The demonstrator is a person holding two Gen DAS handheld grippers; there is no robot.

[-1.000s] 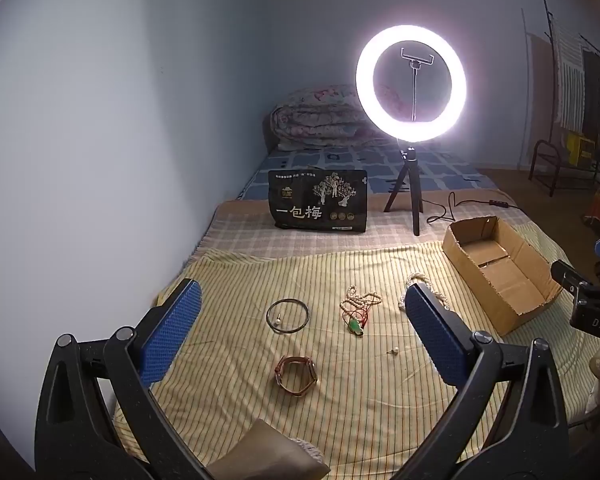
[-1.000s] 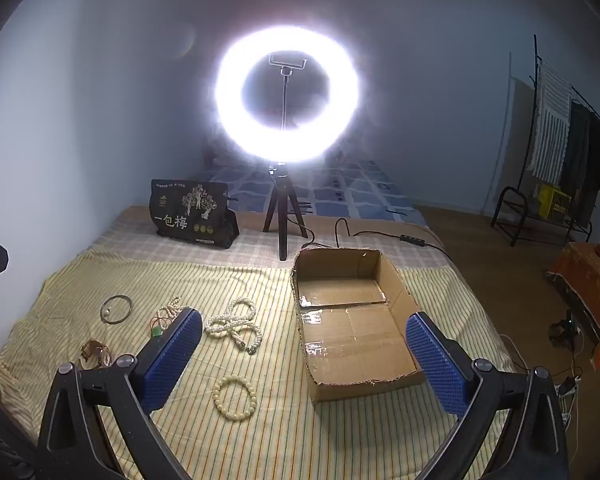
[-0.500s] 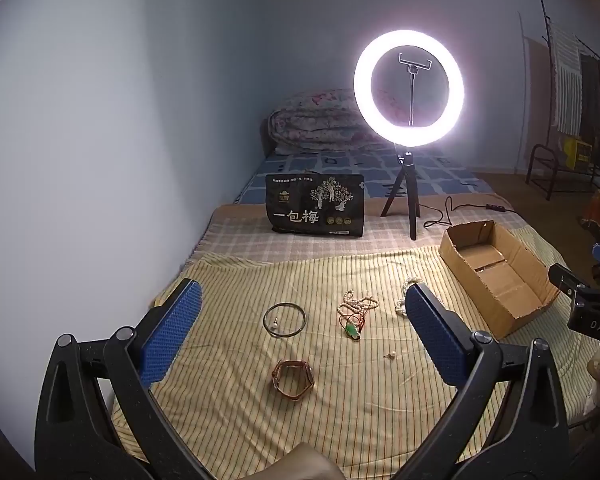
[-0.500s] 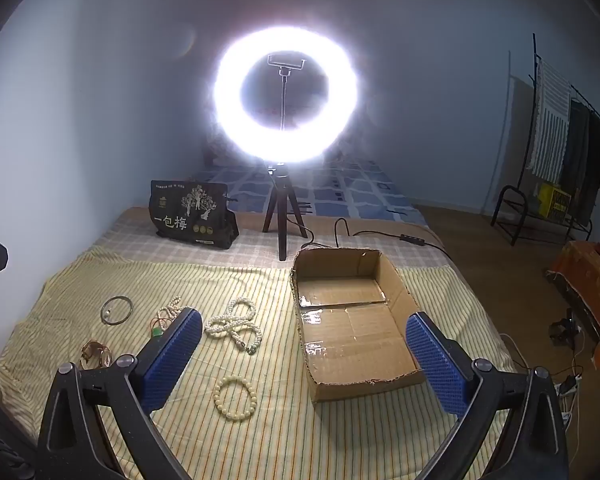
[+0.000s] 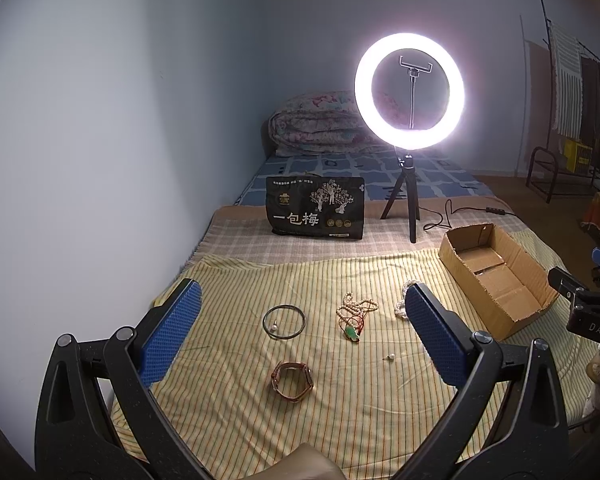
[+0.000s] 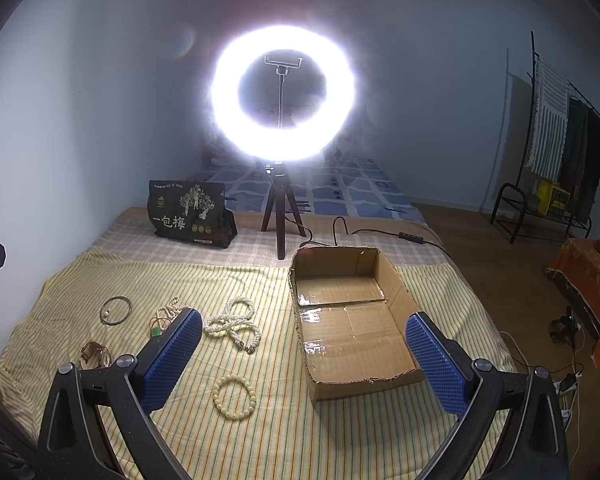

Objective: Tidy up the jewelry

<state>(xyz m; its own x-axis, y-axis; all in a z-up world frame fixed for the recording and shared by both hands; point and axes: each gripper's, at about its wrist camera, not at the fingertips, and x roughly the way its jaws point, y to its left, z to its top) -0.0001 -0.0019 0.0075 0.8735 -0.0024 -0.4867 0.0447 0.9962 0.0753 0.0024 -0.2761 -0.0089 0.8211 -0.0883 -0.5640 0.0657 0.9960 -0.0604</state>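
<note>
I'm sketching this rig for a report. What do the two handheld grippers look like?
Both the left gripper and right gripper match: black plastic arms with triangular cutouts and round silver pivot bolts, ending in flat fingers faced with blue dimpled pads. No cables or sleeves show.

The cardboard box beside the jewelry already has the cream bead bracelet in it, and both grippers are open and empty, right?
Not quite. The right wrist view shows the cardboard box empty; the cream bead bracelet lies on the striped cloth left of it. The left gripper and right gripper are open and empty.
</note>
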